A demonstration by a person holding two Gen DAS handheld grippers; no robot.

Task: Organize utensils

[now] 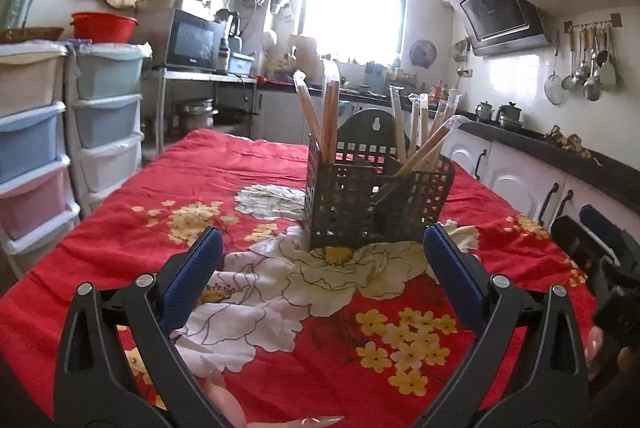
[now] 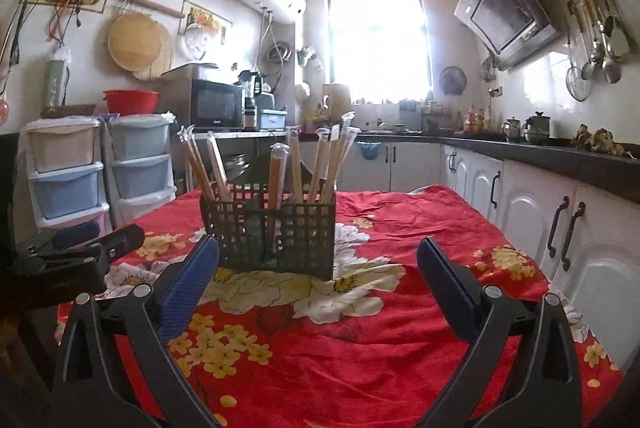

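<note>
Sunlit from the kitchen window, a table (image 1: pixel 224 164) draped in red floral cloth carries a dark lattice utensil caddy (image 1: pixel 376 204) bristling with plastic-sleeved wooden chopsticks (image 1: pixel 329 116), while just before the caddy the left claw (image 1: pixel 322 250) and right claw (image 2: pixel 318 260) hover spread wide, empty.

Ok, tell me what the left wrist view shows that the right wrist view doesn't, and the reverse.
Left wrist view only: the right gripper at its right edge, and the keyhole hanging tab on the holder's back. Right wrist view only: the left gripper at its left edge. Both: the black mesh holder of wrapped chopsticks standing on the red floral cloth, with open, empty jaws in front.
</note>
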